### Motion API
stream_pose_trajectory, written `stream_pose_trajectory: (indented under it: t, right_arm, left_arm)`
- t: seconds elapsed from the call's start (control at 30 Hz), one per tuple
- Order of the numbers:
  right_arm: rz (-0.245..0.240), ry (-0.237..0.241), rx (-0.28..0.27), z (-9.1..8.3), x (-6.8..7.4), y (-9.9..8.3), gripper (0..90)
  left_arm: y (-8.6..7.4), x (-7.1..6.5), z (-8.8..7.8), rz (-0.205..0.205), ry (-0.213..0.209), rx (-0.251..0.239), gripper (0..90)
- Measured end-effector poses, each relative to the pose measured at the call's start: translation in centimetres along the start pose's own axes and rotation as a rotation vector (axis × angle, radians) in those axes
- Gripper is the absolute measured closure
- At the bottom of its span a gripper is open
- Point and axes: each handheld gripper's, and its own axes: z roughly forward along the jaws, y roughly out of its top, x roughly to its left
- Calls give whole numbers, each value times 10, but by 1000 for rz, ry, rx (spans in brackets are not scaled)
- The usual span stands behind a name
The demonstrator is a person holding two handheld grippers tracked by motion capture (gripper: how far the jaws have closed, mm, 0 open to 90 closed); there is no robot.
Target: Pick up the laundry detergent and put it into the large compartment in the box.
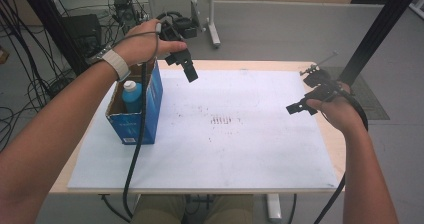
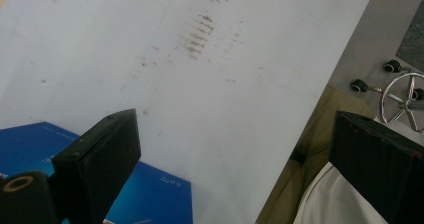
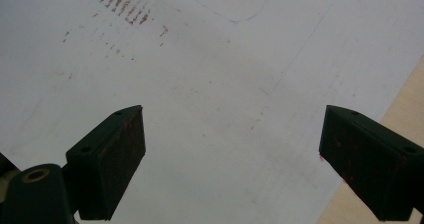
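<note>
Left to right: open-topped blue cardboard box [image 1: 145, 115] stands on the left edge of the white paper sheet [image 1: 240, 149] covering the light wooden table [image 1: 332, 149]. Inside it, a blue plastic bottle with a white cap [image 1: 131, 95], upright, against the far wall; looks like the box is there to take or give up items, so it sits on the left hand's side

Left gripper [image 1: 186, 66] is held up above and just past the box's far right corner, not touching it, jaws pointing down toward the sheet. In the left gripper view its jaws [image 2: 235, 159] stand wide apart with nothing between them, box face [image 2: 155, 194] just below. My read: hovering between bottle and open sheet, positioned for a reach into the box

Centre of sheet: patch of brown scuff marks [image 1: 222, 120], probably the usual work spot

Right gripper [image 1: 301, 106] hangs over the sheet's right edge, well apart from the box, jaws spread wide, empty [image 3: 232, 154]. Parked out of the way, I'd guess
</note>
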Motion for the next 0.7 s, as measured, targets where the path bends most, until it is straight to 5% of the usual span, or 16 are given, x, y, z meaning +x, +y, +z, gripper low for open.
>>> stream_pose_trajectory:
  t: [0.27,0.7]
  right_arm:
    - [5,5,3,4,-1,0,110]
    - [13,9,13,8,-2,-1,110]
  left_arm:
    - [0,-2,11,103,-4,7,73]
    - [15,-15,36,199,5,67,71]
